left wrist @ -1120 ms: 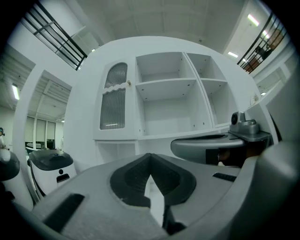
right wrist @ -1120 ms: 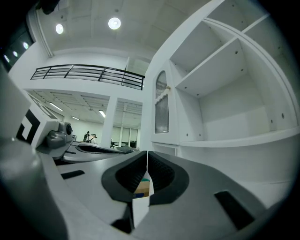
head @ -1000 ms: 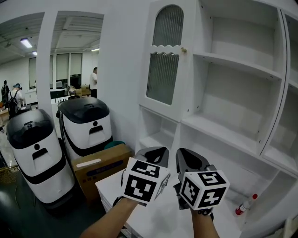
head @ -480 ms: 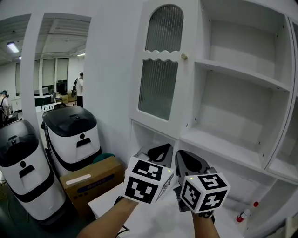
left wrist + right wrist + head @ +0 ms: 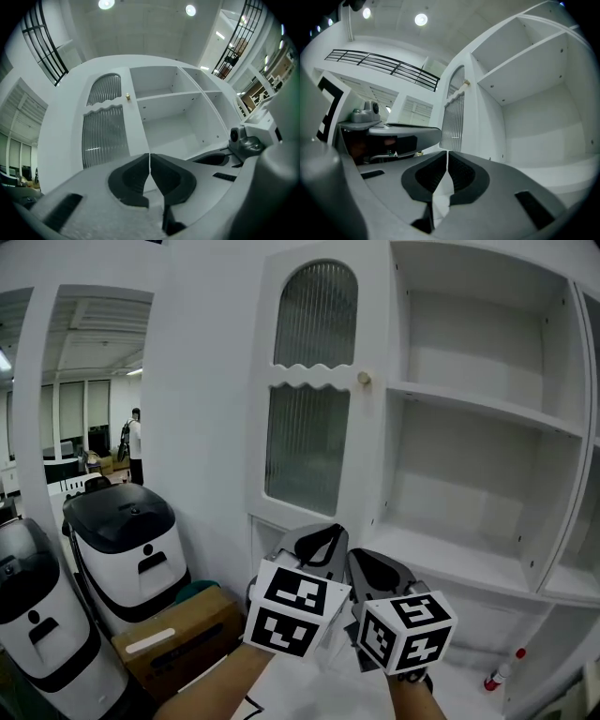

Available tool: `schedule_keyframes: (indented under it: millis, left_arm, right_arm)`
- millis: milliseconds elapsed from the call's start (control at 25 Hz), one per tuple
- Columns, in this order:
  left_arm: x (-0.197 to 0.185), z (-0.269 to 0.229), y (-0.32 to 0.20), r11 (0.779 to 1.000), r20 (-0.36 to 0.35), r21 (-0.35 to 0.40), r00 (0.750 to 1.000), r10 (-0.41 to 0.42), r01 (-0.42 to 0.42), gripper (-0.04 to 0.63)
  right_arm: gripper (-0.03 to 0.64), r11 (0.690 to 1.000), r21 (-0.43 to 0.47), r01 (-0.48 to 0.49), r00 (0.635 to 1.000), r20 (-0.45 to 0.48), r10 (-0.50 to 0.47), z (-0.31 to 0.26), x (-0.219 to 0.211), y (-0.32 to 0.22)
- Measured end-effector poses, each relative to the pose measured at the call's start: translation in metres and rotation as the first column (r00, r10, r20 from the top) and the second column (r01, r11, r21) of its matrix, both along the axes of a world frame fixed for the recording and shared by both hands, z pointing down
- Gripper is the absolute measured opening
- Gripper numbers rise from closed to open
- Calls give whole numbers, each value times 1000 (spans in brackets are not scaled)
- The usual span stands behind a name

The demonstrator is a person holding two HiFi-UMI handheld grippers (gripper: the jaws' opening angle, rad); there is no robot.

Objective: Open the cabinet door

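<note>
Both left claw (image 5: 149,160) and right claw (image 5: 448,159) are pressed together — cabinet door (image 5: 311,427) stands above, apart.

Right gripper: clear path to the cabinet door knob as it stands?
Probably yes. Nothing stands between the right gripper and the knob higher up on the closed cabinet door. The left gripper is off to the side. The right jaws are shut and would need opening.

White cabinet door (image 5: 312,399), upright and shut.
Arched ribbed-glass pane above a scalloped rail, with a second ribbed pane below; small pale knob (image 5: 364,379) on its right edge, just left of the open shelves (image 5: 478,409).
</note>
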State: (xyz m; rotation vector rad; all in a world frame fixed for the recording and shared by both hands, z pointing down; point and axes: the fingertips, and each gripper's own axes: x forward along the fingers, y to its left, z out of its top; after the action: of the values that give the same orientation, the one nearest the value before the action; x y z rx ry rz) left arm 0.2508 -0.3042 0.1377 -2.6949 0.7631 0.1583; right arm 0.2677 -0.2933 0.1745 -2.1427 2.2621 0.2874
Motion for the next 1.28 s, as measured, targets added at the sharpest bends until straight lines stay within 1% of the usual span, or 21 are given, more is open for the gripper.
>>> schedule_keyframes:
  millis: [320,600,720,1080,1280]
  left_arm:
    - [-2,-46,-14,992,-47,118,998,51,-45,7]
    - [6,-88,-13,966,-79,244,991,108,-86,21]
    - [10,-103,-16,956,-87,274,987,132,-104,57]
    - [22,-146,-32,933,-129,336,974,184,-132,72]
    - [30,-172,-40,911,-148,397,972,180,-109,84]
  right_arm:
    - [23,998,33,-50,999,-12,51,-22,1,-17]
    - [23,994,55,-90,996,-16,91,-40,7,-22]
    - [23,992,62,-107,994,-18,108,-46,9,-23]
    - [23,982,77,-173,984,-32,176,-51,20,-26]
    - [23,978,70,-196,980,-31,199,-44,27,-26]
